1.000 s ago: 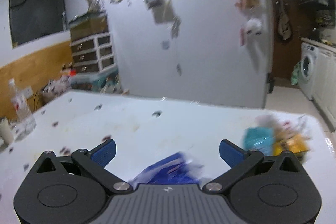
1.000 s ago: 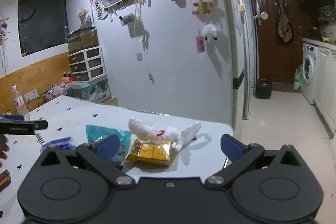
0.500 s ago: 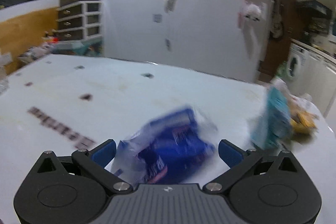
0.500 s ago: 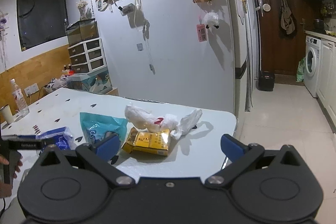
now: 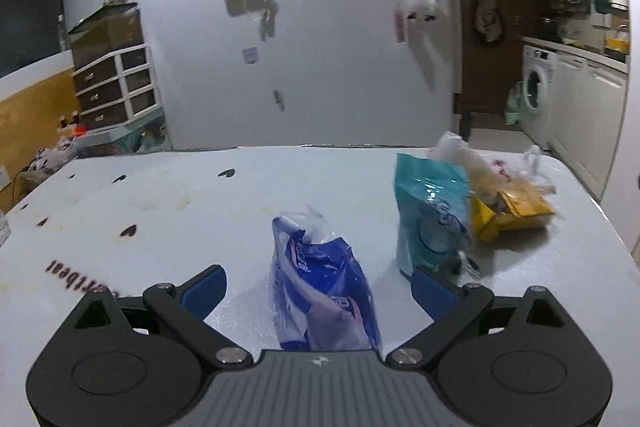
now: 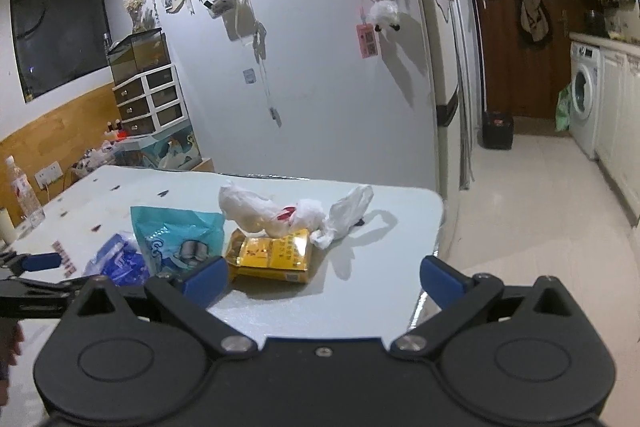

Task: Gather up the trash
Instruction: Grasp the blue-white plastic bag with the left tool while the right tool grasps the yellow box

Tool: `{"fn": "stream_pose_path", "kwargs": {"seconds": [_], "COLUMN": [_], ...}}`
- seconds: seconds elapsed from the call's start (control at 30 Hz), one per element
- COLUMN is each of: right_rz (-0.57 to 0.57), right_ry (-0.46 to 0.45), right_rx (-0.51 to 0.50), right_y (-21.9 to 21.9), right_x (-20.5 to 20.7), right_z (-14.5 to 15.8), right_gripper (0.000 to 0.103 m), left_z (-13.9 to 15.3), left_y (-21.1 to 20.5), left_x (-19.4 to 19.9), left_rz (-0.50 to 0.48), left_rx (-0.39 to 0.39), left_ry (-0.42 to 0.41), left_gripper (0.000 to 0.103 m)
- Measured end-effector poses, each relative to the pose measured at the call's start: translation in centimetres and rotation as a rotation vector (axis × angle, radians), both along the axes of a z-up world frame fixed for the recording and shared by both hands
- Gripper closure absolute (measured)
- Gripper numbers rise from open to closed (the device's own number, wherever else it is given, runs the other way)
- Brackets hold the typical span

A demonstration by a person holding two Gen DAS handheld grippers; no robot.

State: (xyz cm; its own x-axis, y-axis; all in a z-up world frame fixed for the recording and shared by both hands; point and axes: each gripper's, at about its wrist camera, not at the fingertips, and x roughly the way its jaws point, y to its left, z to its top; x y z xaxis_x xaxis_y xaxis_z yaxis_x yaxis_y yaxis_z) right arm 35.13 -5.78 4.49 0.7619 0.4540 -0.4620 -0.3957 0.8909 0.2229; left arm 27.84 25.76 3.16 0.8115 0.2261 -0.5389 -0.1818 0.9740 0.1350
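Both claws point(image 5: 318, 285) point(image 6: 324, 277) — black linkages, blue pads, silver screws; left's base seemingly ribbed grey.

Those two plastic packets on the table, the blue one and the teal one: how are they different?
The blue packet is dark blue with white and red print; the teal packet is light teal with a picture on it. The blue packet lies between the jaws of the left gripper, which are closing but not yet touching it; the teal packet sits beside that gripper, against a yellow packet. The teal one looks wider. Both are crinkly, shiny wrappers on the white table.
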Motion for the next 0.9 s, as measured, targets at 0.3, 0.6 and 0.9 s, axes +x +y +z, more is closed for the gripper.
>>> {"fn": "stream_pose_path", "kwargs": {"seconds": [0.3, 0.6, 0.9], "right_rz": [0.024, -0.02, -0.013], "right_ry": [0.043, 0.096, 0.132], "right_rx": [-0.001, 0.02, -0.027], "right_y": [2.0, 5.5, 8.5], "right_x": [1.8, 6.2, 8.8], "right_z": [-0.4, -1.5, -3.8], "right_gripper": [0.0, 0.005, 0.005], "left_z": [-3.1, -3.5, -4.3], "left_y": [0.5, 1.1, 1.5], "left_x": [2.0, 2.0, 2.8], "left_rz": [0.088, 0.093, 0.086], "left_rx": [-0.015, 0.0, -0.024], "left_ry": [0.035, 0.006, 0.025], "left_gripper": [0.006, 0.008, 0.012]}}
